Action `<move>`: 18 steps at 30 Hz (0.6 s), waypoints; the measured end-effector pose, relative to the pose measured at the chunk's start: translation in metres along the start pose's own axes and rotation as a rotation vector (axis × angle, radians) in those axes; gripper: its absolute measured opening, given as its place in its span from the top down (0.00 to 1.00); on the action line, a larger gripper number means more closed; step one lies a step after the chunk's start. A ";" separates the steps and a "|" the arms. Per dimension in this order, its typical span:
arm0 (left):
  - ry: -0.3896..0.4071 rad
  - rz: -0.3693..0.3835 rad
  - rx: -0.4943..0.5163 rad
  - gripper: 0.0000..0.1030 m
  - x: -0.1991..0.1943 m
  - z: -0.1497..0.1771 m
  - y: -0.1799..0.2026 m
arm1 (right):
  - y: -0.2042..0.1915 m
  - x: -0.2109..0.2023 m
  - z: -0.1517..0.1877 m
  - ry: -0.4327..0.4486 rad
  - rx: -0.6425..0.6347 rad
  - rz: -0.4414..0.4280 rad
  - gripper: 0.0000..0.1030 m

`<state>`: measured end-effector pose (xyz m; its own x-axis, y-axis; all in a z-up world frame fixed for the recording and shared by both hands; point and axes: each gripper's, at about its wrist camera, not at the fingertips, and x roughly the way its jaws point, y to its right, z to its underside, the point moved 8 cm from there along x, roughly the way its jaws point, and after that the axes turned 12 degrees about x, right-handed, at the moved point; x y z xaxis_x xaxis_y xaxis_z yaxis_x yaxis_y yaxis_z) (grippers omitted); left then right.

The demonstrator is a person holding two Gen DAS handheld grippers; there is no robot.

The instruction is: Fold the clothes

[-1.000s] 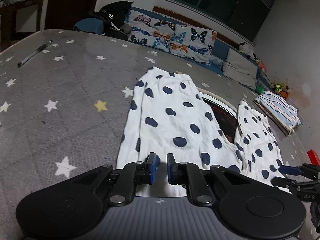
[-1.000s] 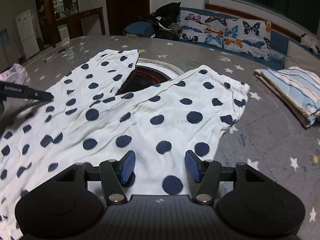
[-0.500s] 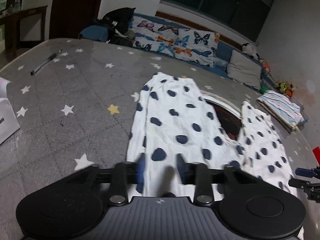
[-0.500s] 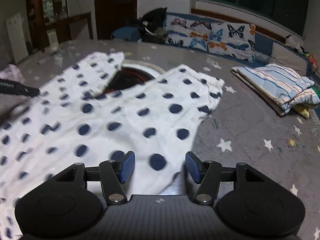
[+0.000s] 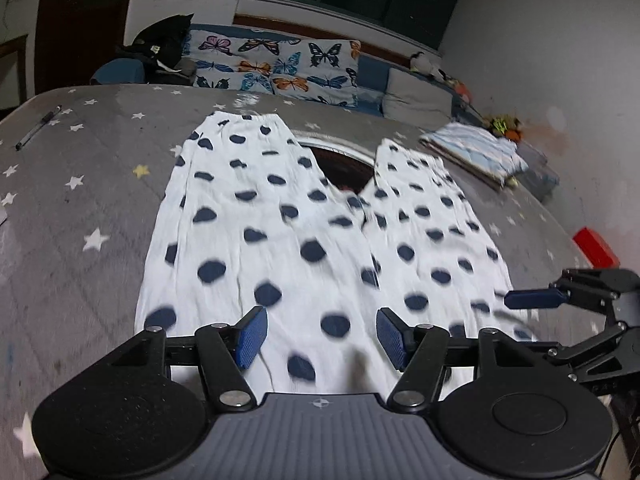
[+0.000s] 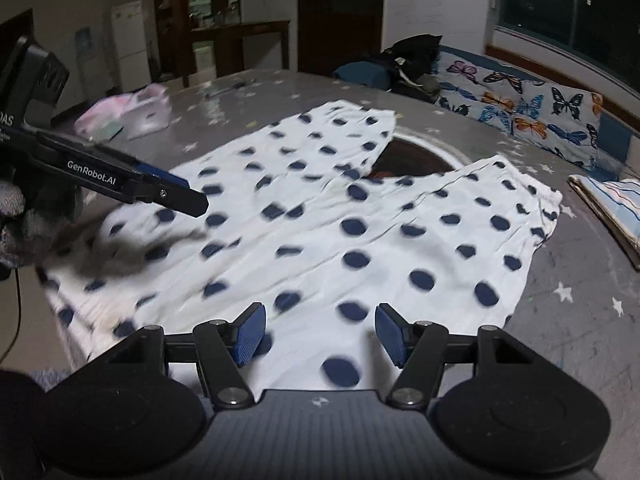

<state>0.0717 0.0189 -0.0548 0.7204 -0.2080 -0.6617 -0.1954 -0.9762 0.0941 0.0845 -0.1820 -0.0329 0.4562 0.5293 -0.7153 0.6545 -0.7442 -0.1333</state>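
A wide counter (image 5: 80, 240) under a gray cloth printed with stars fills the room's middle. Spread flat across it lies a pair of white trousers (image 5: 280, 232) with dark blue dots, waistband toward the grippers, the two legs fanning apart toward the far side. Between the legs a dark round opening with a pale rim (image 6: 416, 156) shows in the counter.

Along the far edge runs a bench with butterfly cushions (image 5: 280, 64), a black bag (image 5: 160, 44) heaped at its left end. A folded striped blanket (image 5: 476, 148) sits on the counter well to the right of the trousers, and a pink bundle (image 6: 128, 112) lies off to their left in the right camera's view.

The left gripper (image 5: 318, 336) hangs over the waistband's left part, its blue pads spread wide with nothing between them. The right gripper (image 6: 318, 334) hovers over the right leg's near end, likewise spread and empty.

A red box (image 5: 596, 246) sits near the counter's right edge, and a pen (image 5: 38, 128) lies at the far left.
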 end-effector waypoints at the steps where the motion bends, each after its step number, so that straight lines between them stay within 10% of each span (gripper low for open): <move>1: -0.002 -0.006 0.011 0.38 -0.002 0.004 0.001 | -0.002 -0.001 0.005 -0.006 -0.009 -0.001 0.40; 18: 0.031 -0.043 0.018 0.36 -0.051 0.034 -0.003 | -0.024 -0.028 0.021 0.005 -0.053 -0.052 0.39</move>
<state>0.0127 0.0346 -0.0469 0.7488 -0.1676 -0.6412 -0.1753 -0.9831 0.0522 0.0437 -0.1879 -0.0240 0.4232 0.5691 -0.7050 0.7084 -0.6930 -0.1341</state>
